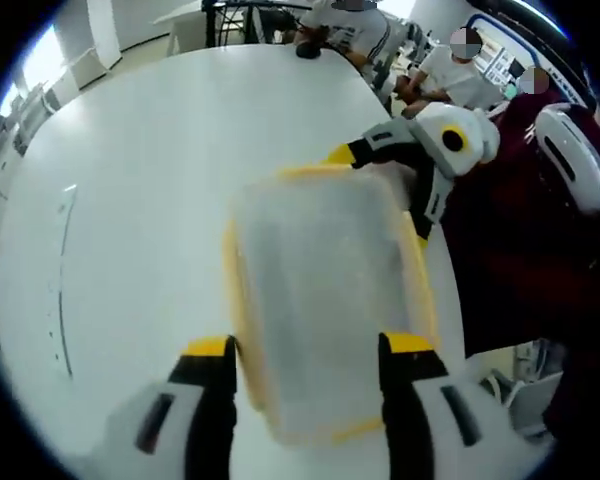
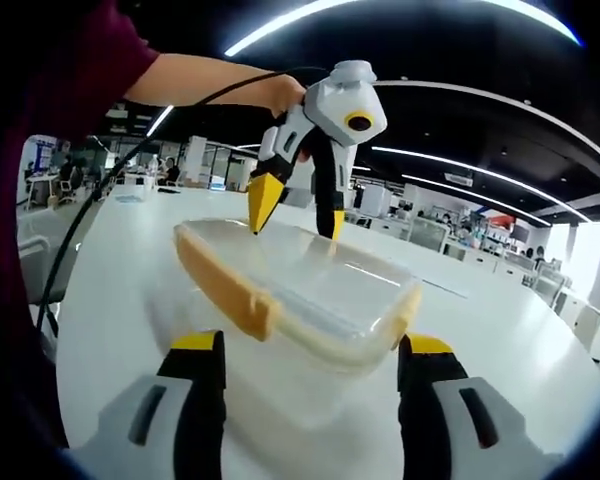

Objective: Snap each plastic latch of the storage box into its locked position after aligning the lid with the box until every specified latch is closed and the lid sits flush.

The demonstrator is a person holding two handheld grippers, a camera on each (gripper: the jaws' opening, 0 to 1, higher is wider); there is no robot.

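A clear storage box (image 1: 320, 300) with its lid on and yellow latches (image 1: 238, 300) along its sides rests on the white table (image 1: 150, 180). My left gripper (image 1: 308, 350) hangs open above it, its yellow-tipped jaws framing the near end. In the right gripper view this left gripper (image 2: 298, 212) points down at the lid's far edge. My right gripper (image 2: 310, 348) is open too, jaws framing the box (image 2: 300, 295), with a long yellow latch (image 2: 230, 290) at left. From the left gripper view, the right gripper (image 1: 380, 190) sits at the box's far right corner.
The person's sleeve (image 1: 520, 250) and arm (image 2: 210, 80) stay close to the box. A black cable (image 2: 80, 240) trails from the left gripper. People sit at the table's far end (image 1: 350, 30). The table stretches wide to the left (image 1: 100, 250).
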